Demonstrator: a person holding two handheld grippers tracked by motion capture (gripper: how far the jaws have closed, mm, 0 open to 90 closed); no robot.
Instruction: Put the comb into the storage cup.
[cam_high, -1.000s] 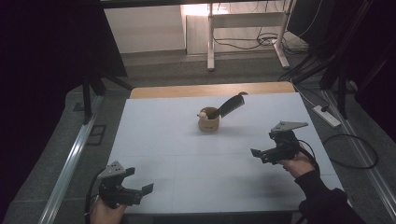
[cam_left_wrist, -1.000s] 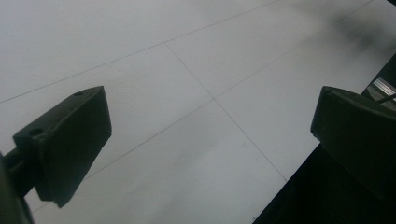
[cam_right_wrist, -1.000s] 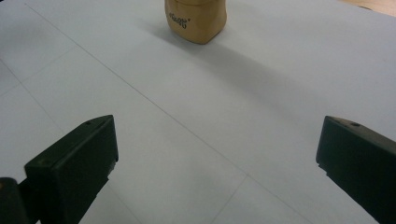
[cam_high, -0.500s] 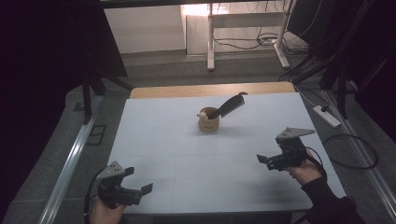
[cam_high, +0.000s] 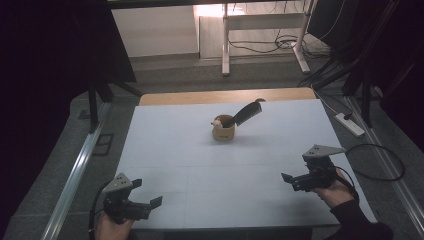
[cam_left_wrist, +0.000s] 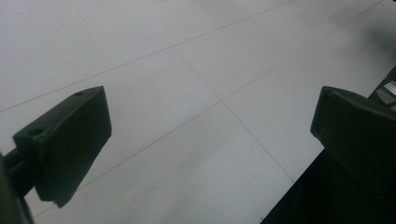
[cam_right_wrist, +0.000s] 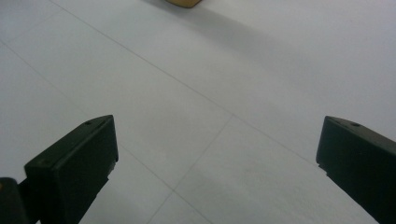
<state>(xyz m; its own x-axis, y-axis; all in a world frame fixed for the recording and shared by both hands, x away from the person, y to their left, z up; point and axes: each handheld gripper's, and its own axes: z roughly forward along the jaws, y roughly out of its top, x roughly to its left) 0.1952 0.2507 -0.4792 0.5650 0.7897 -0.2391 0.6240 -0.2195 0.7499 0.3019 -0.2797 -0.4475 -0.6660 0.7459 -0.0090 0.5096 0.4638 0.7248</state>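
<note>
Drawing back toward the near edge, the right tool (cam_high: 291, 180) had left the cup (cam_high: 223, 129) behind; a second before it hung higher up the desk (cam_high: 170, 135), nearer the cup. The left tool (cam_high: 150, 205) had barely shifted at the 7 o'clock corner. Both tools gaped wide with nothing between their jaws. The cup stood alone at 12 o'clock from them, past mid-desk, a dark utensil (cam_high: 247, 112) leaning out of it toward 2 o'clock. I judged the work finished or paused, both hands resting. White surface lay open all round the cup, though each tool sat close to the near edge.
</note>
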